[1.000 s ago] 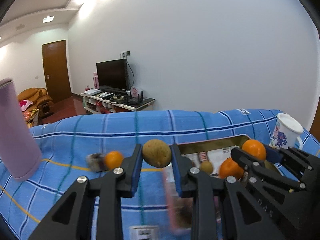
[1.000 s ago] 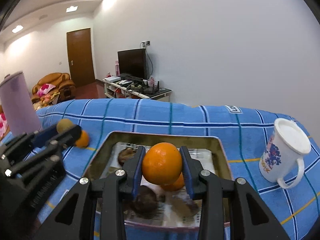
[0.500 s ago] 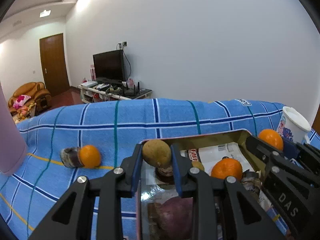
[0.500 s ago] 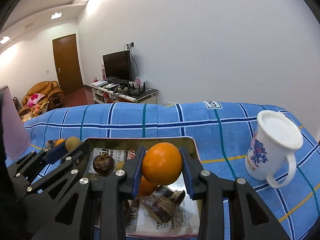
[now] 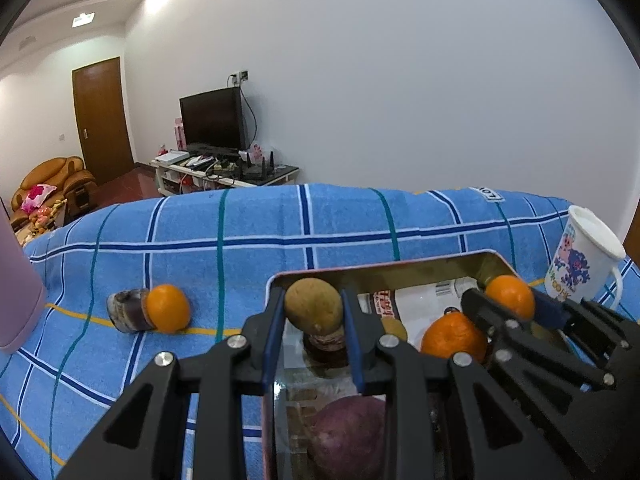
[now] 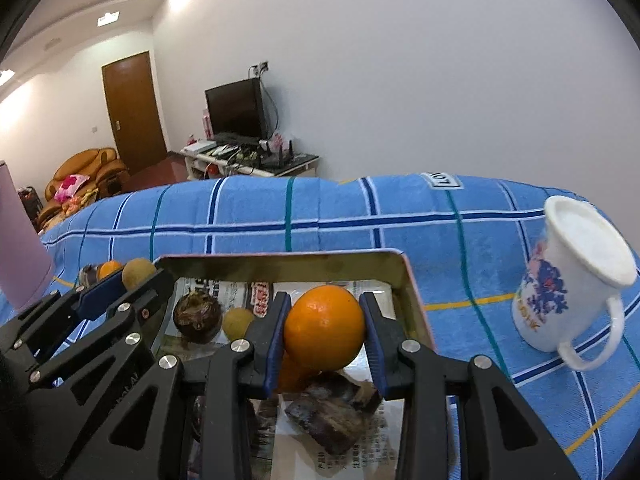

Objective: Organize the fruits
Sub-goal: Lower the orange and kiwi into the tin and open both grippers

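Observation:
My left gripper (image 5: 314,312) is shut on a brownish-green round fruit (image 5: 314,309) and holds it above the left end of the metal tray (image 5: 384,270). My right gripper (image 6: 324,326) is shut on an orange (image 6: 324,327) above the tray's right part (image 6: 404,276). In the tray lie another orange (image 5: 454,335), a small yellow fruit (image 6: 237,321), a dark round fruit (image 6: 197,317), a purple fruit (image 5: 348,438) and a dark chunk (image 6: 334,410). An orange (image 5: 168,308) beside a dark piece (image 5: 128,311) lies on the blue cloth, left of the tray.
A white mug with a blue print (image 6: 572,280) stands right of the tray. A pink tumbler (image 5: 18,300) stands at the far left. The table is covered by a blue checked cloth (image 5: 240,232). A TV stand and sofa are in the room behind.
Both grippers have moved right and forward over the tray, each still holding its fruit. The tray now fills more of both views; the tumbler has slid toward the left edge.

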`<state>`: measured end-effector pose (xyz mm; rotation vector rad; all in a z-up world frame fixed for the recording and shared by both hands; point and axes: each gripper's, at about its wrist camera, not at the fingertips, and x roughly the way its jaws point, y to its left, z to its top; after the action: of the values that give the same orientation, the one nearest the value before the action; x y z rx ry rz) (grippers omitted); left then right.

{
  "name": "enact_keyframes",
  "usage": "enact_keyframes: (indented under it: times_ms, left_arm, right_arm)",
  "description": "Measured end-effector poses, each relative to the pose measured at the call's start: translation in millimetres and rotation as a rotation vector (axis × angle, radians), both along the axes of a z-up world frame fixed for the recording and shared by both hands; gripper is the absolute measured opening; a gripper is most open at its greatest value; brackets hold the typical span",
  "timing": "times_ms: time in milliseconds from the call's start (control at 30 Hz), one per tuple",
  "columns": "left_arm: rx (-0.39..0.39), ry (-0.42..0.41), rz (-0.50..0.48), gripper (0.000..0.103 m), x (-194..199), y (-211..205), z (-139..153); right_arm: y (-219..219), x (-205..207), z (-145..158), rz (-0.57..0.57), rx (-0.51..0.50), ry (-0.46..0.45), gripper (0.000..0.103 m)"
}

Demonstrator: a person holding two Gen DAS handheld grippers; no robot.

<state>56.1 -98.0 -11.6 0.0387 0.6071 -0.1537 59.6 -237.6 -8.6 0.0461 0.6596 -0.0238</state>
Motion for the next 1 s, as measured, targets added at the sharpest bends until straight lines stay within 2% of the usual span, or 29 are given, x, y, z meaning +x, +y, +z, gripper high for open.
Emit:
enact_keyframes:
  times_ms: [233, 433, 667, 700, 867, 933, 1000]
  left_arm:
    - [0.002, 0.021, -0.011, 0.030, 8, -3, 0]
    - [-0.029, 0.060, -0.013, 0.030, 16, -1, -5]
    - [-0.034, 0.085, -0.009, 0.031, 21, -1, -8]
    - [-0.035, 0.091, -0.003, 0.035, 22, 0, -9]
    - [-0.056, 0.093, -0.004, 0.038, 18, -1, -12]
    - [-0.063, 0.088, -0.029, 0.053, 16, -3, -11]
    - [-0.045, 0.065, -0.031, 0.058, 11, -7, -8]
  right_arm:
    - [3, 2, 0, 0.012, -0.006, 0.004, 0.038]
    - [7, 5, 1, 0.044, 0.001, -0.011, 0.038]
    - [-1, 11, 0, 0.089, 0.111, -0.014, 0.038]
    - [-4, 13, -1, 0.093, 0.146, -0.013, 0.038]
    - [-11, 15, -4, 0.107, 0.227, -0.009, 0.038]
    - [-15, 15, -4, 0.128, 0.292, -0.006, 0.038]
    - [-15, 14, -3, 0.135, 0.317, -0.013, 0.038]
